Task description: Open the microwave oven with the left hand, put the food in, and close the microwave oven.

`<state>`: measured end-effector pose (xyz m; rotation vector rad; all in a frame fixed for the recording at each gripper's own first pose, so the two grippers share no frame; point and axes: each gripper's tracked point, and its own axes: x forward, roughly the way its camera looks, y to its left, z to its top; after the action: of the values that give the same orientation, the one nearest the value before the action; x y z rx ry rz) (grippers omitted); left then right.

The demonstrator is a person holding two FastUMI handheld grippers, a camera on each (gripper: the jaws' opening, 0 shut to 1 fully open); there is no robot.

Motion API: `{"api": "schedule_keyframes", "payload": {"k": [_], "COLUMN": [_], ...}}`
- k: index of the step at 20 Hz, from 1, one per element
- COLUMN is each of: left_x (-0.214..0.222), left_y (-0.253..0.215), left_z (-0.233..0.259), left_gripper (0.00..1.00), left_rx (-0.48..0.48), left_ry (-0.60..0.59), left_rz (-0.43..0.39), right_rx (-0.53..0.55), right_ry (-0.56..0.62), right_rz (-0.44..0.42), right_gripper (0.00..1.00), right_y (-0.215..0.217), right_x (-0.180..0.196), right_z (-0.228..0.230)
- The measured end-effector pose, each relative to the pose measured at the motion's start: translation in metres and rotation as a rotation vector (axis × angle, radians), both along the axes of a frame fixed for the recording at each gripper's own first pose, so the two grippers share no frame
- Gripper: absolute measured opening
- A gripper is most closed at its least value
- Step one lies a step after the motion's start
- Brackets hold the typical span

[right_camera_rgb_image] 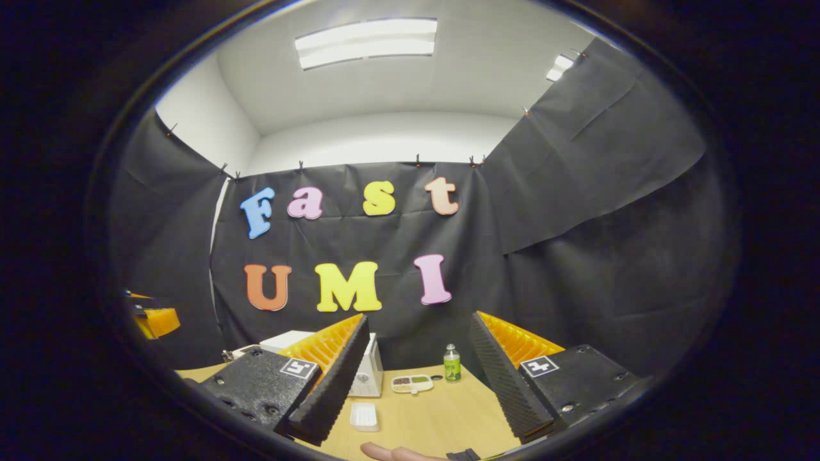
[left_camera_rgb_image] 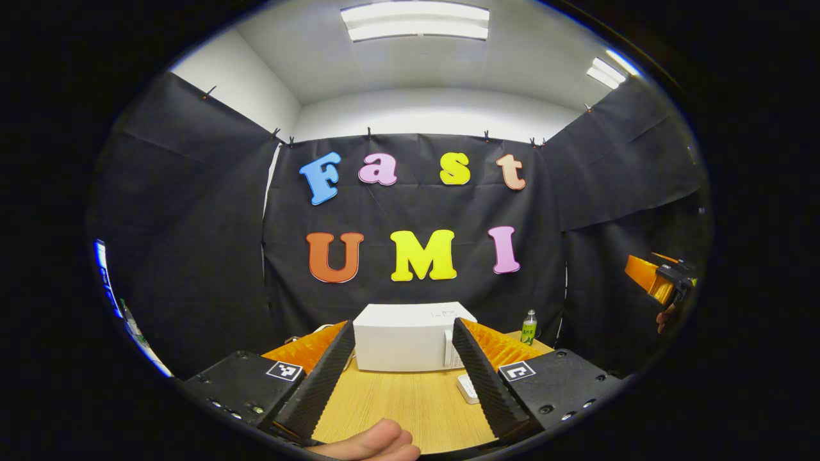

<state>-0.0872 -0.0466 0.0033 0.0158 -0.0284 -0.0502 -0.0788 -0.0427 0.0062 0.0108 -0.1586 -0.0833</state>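
Both grippers hang above the near edge of the table (left_camera_rgb_image: 410, 403), each with fingers spread wide and nothing between them: the left gripper (left_camera_rgb_image: 403, 378) faces the microwave oven (left_camera_rgb_image: 410, 337), and the right gripper (right_camera_rgb_image: 416, 384) looks past that oven's right end. Nothing of the task looks done yet: the white oven stands toward the table's far edge with its door closed, so opening, loading and closing all remain. A small divided tray of food (right_camera_rgb_image: 412, 383) lies on the table to the oven's right, a green bottle (right_camera_rgb_image: 452, 363) just beside it near the far edge. Nearer the front edge lies a small white box (right_camera_rgb_image: 364, 416), which could get in the right gripper's way as it reaches for the food.
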Motion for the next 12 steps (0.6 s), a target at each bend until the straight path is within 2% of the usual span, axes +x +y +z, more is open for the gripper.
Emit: {"api": "schedule_keyframes", "payload": {"k": [7, 8, 9, 12], "left_x": [0.008, 0.009, 0.009, 0.012], "left_y": [0.008, 0.012, 0.015, 0.014], "left_z": [-0.011, -0.013, -0.015, -0.015], "left_gripper": [0.95, 0.95, 0.95, 0.95], "left_rx": [-0.005, -0.007, -0.009, -0.030], "left_ry": [0.006, 0.009, 0.009, 0.012], "left_rz": [0.009, 0.018, 0.026, 0.028], "right_rx": [-0.011, -0.013, -0.015, -0.024], "right_ry": [-0.006, -0.006, -0.005, 0.003], "right_rz": [0.033, 0.040, 0.043, 0.047], "right_gripper": [0.91, 1.00, 0.91, 0.91], "right_y": [0.014, 0.015, 0.016, 0.018], "right_x": [-0.002, -0.003, -0.003, -0.002], "right_z": [0.000, -0.001, -0.002, -0.005]}}
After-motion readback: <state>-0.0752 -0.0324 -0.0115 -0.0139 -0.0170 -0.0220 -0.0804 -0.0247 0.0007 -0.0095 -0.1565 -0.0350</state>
